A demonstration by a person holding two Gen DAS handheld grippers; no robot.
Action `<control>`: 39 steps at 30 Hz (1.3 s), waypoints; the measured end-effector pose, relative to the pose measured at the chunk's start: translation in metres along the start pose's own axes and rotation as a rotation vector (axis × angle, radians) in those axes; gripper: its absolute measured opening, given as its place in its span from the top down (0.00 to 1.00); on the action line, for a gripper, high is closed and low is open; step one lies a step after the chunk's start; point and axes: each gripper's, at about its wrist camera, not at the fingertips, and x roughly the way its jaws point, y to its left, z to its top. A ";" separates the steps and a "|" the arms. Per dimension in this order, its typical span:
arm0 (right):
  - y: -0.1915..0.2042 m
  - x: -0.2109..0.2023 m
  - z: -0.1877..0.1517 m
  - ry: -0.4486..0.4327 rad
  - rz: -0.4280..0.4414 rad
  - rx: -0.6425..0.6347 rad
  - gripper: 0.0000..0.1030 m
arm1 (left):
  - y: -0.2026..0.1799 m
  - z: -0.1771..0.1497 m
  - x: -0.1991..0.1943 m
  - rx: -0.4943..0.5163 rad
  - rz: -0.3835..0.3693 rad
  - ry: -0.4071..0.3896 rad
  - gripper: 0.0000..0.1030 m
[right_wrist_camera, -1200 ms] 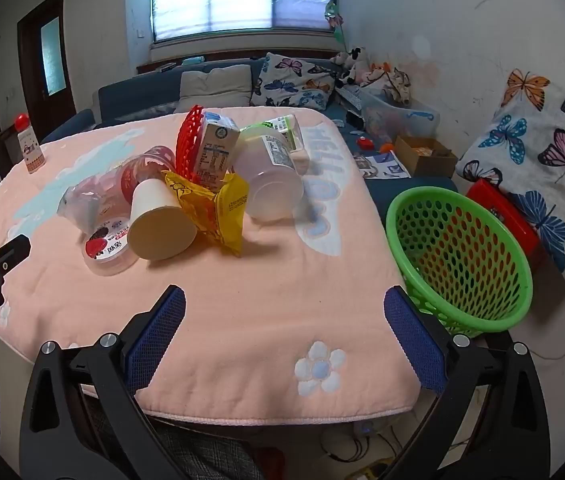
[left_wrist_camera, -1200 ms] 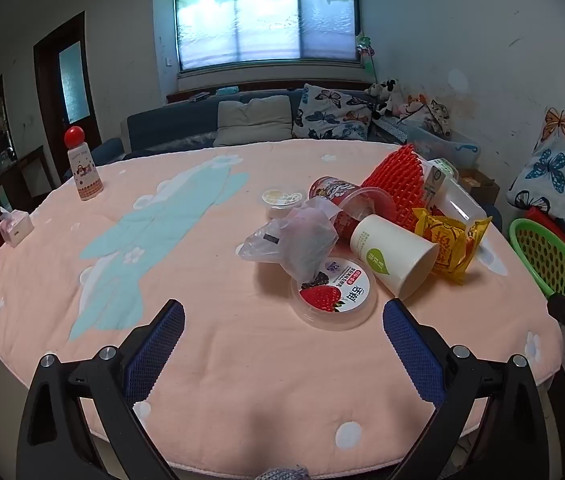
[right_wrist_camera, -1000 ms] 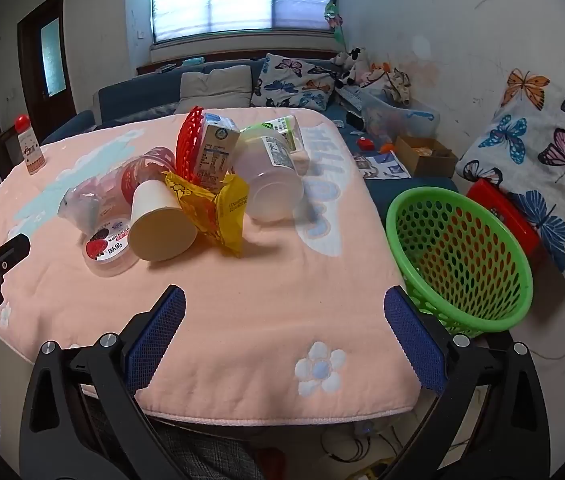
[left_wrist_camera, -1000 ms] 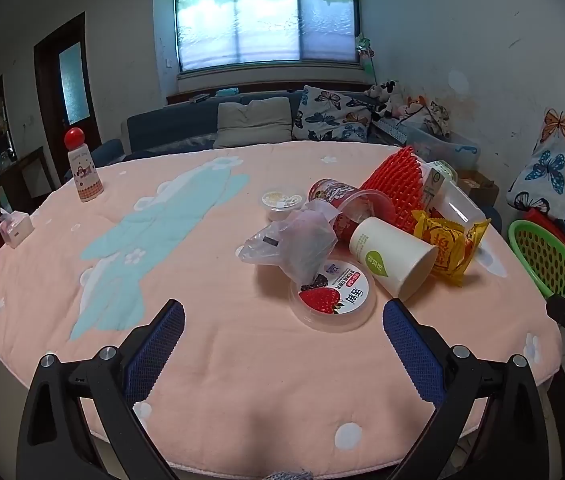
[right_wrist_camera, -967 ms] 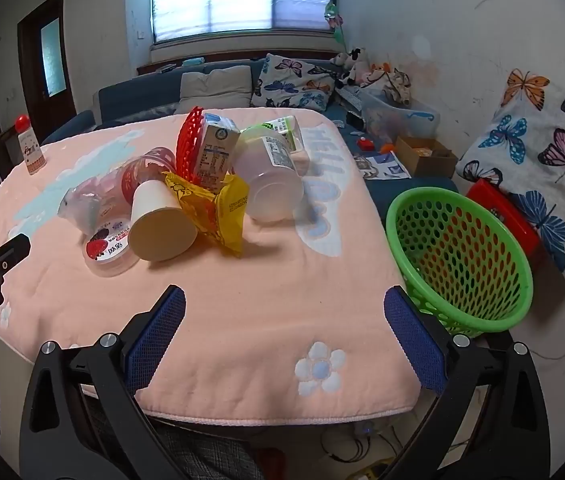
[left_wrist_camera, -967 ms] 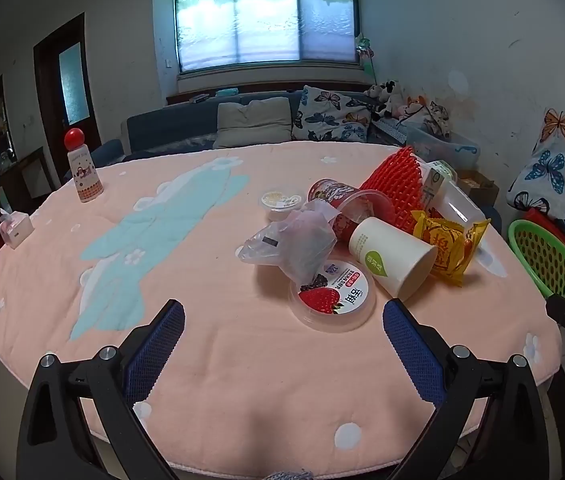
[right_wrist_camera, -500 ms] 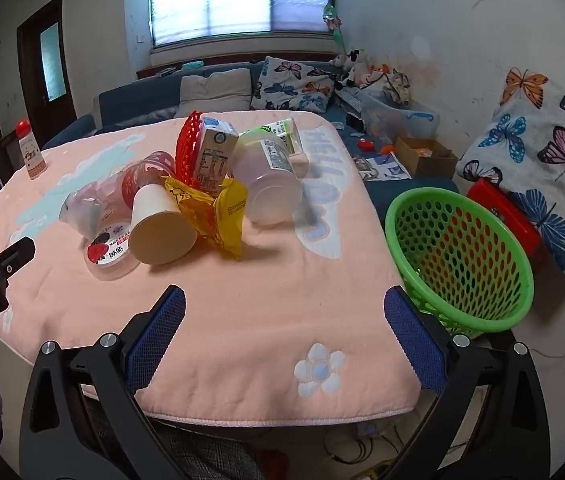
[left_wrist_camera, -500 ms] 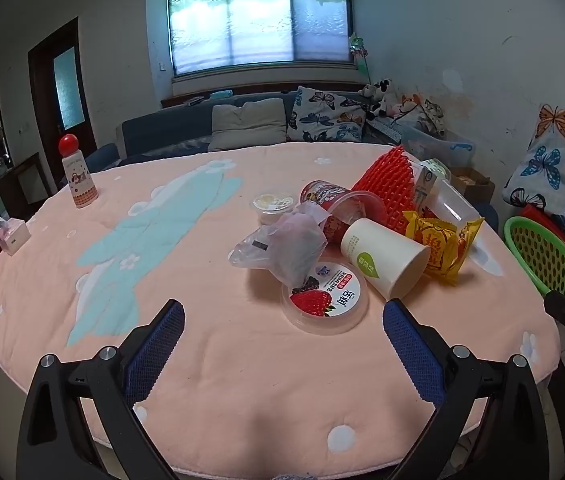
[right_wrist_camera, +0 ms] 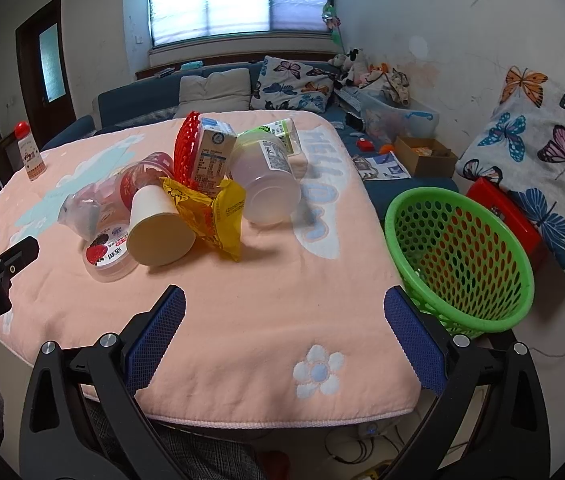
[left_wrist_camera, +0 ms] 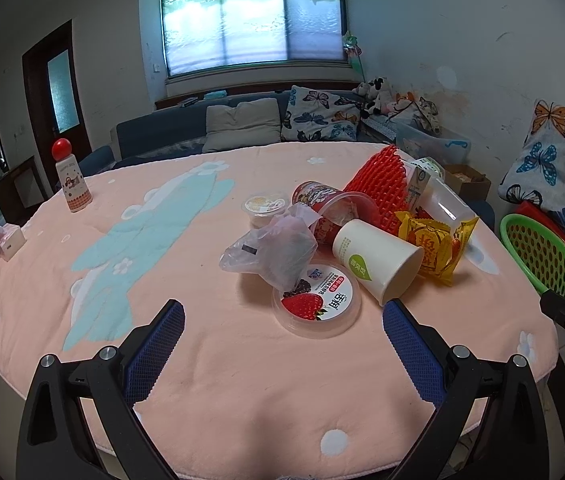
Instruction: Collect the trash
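Trash sits heaped at the table's (right_wrist_camera: 266,320) far middle, the paper cup (right_wrist_camera: 156,226) lying on its side and hiding much of the yellow wrapper (right_wrist_camera: 212,210) and red mesh (right_wrist_camera: 184,148) behind it. I hold my left gripper (left_wrist_camera: 282,340) and right gripper (right_wrist_camera: 284,330) low over the near edge, both spread wide and holding nothing. The green basket (right_wrist_camera: 458,256) hangs off the table's right side.

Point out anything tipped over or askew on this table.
The paper cup and the clear plastic jar lie on their sides in the trash pile, and the milk carton leans tilted against the red mesh.
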 end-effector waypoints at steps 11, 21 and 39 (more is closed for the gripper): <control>0.001 0.001 0.001 -0.002 0.004 -0.001 0.04 | -0.001 0.002 0.001 0.001 -0.002 -0.001 0.07; 0.003 0.005 0.003 -0.001 0.004 -0.003 0.04 | -0.002 0.004 0.002 0.003 -0.002 -0.001 0.07; 0.004 0.012 0.009 -0.002 0.013 -0.015 0.04 | -0.002 0.010 0.014 0.008 0.001 0.009 0.07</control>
